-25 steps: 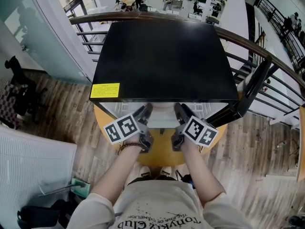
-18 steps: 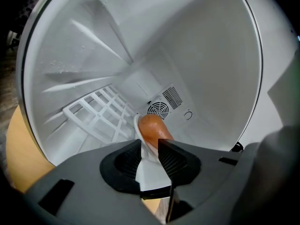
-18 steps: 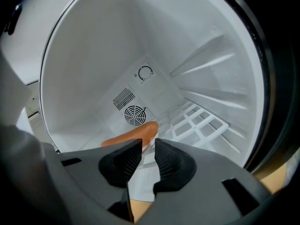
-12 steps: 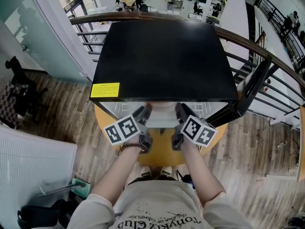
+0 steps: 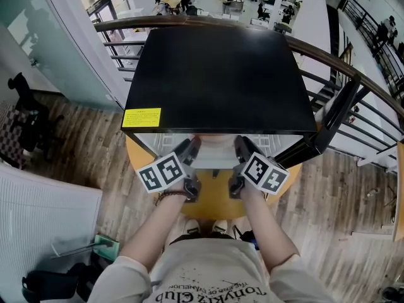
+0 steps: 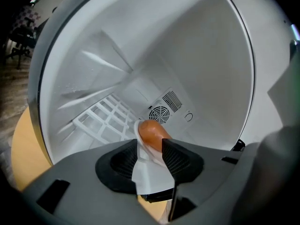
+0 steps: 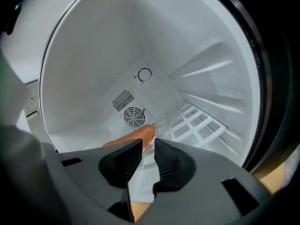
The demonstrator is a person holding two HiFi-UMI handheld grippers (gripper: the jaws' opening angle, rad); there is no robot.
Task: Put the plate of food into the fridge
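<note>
The plate of food sits at the mouth of the fridge, just inside its white interior, held out between the two grippers. One orange-brown sausage lies on it and points toward the round fan grille on the far wall. Whether the plate rests on the fridge floor cannot be told.

The left gripper has the plate's left rim between its jaws. Those jaws have just been opening and now stand wide, with a gap beside the rim, so they do not clamp it. The right gripper is at the plate's right rim. Its jaws have drawn closer in the last moment and now stand narrow, pressing on the white edge.

A white wire shelf shows deeper inside the fridge. From the head view the fridge is a black box with a yellow label at its near left corner. Its door is swung open to the right. It stands on a round yellow counter, whose near edge shows just below both grippers.
</note>
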